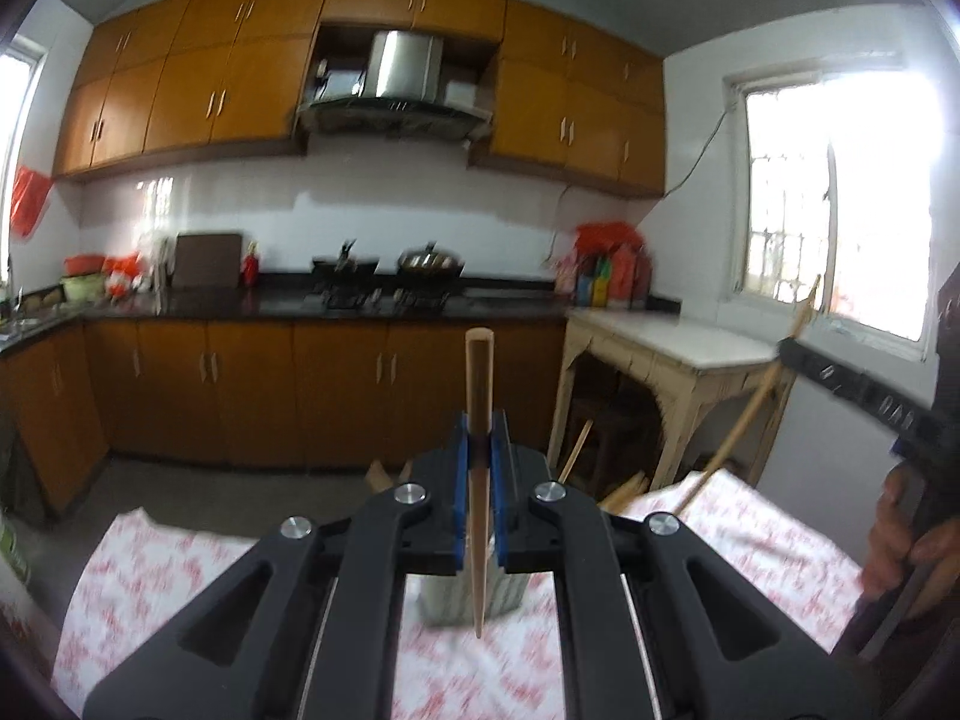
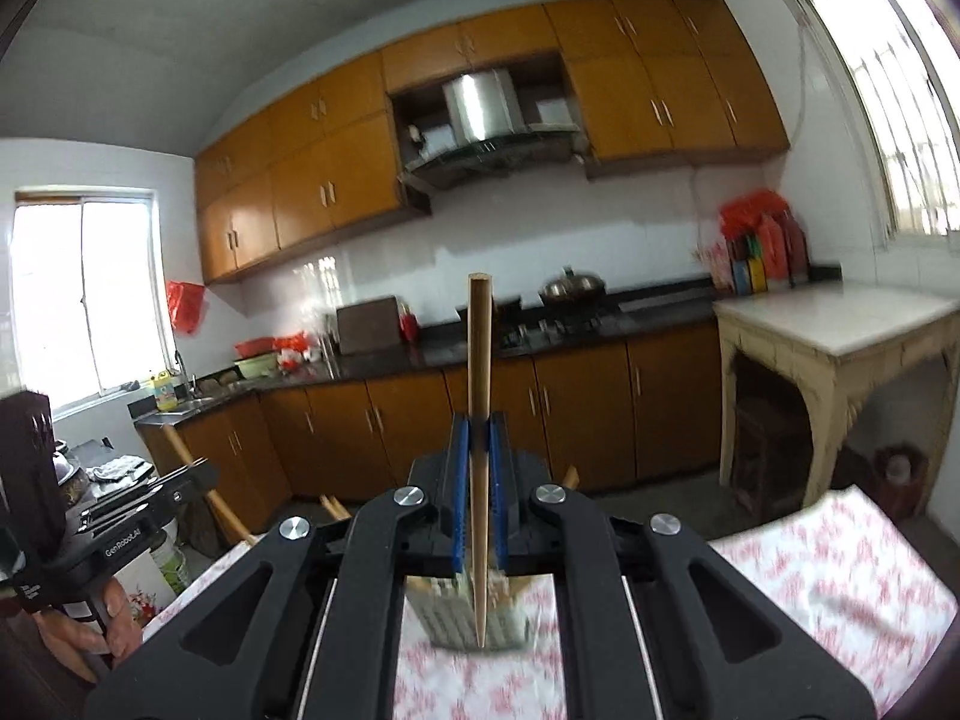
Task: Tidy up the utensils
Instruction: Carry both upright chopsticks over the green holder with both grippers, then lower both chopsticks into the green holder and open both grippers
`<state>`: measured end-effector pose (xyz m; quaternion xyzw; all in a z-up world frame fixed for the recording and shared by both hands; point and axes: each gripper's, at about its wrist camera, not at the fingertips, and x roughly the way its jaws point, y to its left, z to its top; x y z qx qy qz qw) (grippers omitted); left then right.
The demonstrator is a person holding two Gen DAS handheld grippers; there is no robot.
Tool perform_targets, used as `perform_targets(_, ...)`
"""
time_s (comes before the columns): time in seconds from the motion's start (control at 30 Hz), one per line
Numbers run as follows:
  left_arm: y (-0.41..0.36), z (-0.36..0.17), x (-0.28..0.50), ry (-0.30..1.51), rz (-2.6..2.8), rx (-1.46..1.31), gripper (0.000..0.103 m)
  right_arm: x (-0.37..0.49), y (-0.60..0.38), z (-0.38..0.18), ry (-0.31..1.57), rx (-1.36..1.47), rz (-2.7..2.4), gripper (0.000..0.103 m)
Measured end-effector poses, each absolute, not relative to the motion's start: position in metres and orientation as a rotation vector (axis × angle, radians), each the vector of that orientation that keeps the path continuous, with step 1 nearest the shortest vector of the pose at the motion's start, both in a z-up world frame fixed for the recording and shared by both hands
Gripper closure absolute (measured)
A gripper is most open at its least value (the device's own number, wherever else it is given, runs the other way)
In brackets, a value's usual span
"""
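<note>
My left gripper (image 1: pixel 480 438) is shut on a wooden chopstick (image 1: pixel 479 480) that stands upright between the blue pads, thick end up. My right gripper (image 2: pixel 479 438) is shut on a second wooden chopstick (image 2: pixel 480 450), also upright. Under each chopstick tip sits a pale ribbed utensil holder (image 1: pixel 465 597), also in the right wrist view (image 2: pixel 462 612), on a red-and-white patterned tablecloth (image 1: pixel 180 576). The right gripper with its chopstick shows at the right of the left wrist view (image 1: pixel 798 354); the left gripper shows at the left of the right wrist view (image 2: pixel 198 474).
A kitchen counter with stove and pots (image 1: pixel 390 288) runs along the far wall under orange cabinets. A cream side table with a white top (image 2: pixel 834 324) stands by the window. Wooden chair parts (image 1: pixel 576 456) lie beyond the table's far edge.
</note>
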<state>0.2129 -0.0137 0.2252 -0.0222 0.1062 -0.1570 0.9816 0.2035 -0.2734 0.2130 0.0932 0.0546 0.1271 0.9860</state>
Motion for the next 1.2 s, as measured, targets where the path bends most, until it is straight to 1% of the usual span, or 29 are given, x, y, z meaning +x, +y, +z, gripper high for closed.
perform_targets(0.17, -0.045, 0.260, 0.238, 0.155, -0.304, -0.043, 0.095, 0.237, -0.255, 0.234, 0.082, 0.168, 0.267, 0.096)
perform_targets(0.3, -0.059, 0.265, 0.268, 0.142, -0.243, -0.019, 0.095, 0.267, -0.246, 0.228, 0.081, 0.171, 0.241, 0.096)
perform_targets(0.5, -0.058, 0.236, 0.321, 0.224, -0.186, -0.020, 0.095, 0.316, -0.227, 0.188, 0.181, 0.160, 0.184, 0.096)
perform_targets(0.63, -0.048, 0.215, 0.339, 0.257, -0.179, -0.047, 0.095, 0.337, -0.211, 0.163, 0.246, 0.143, 0.160, 0.096)
perform_targets(0.93, -0.041, 0.186, 0.356, 0.305, -0.183, -0.049, 0.095, 0.359, -0.202, 0.143, 0.329, 0.169, 0.137, 0.095)
perform_targets(0.97, -0.040, 0.184, 0.358, 0.314, -0.179, -0.046, 0.094, 0.361, -0.201, 0.141, 0.347, 0.168, 0.135, 0.094)
perform_targets(1.0, -0.039, 0.182, 0.359, 0.322, -0.180, -0.043, 0.089, 0.362, -0.201, 0.138, 0.364, 0.166, 0.136, 0.090)
perform_targets(1.03, -0.038, 0.182, 0.359, 0.322, -0.181, -0.041, 0.078, 0.363, -0.201, 0.137, 0.372, 0.165, 0.137, 0.074)
perform_targets(1.07, -0.037, 0.182, 0.358, 0.317, -0.177, -0.039, 0.072, 0.361, -0.203, 0.137, 0.367, 0.164, 0.127, 0.059)
perform_targets(1.1, -0.036, 0.183, 0.356, 0.310, -0.174, -0.039, 0.067, 0.358, -0.205, 0.138, 0.354, 0.167, 0.115, 0.055)
perform_targets(1.2, -0.033, 0.186, 0.352, 0.303, -0.174, -0.044, 0.064, 0.353, -0.211, 0.143, 0.339, 0.183, 0.116, 0.054)
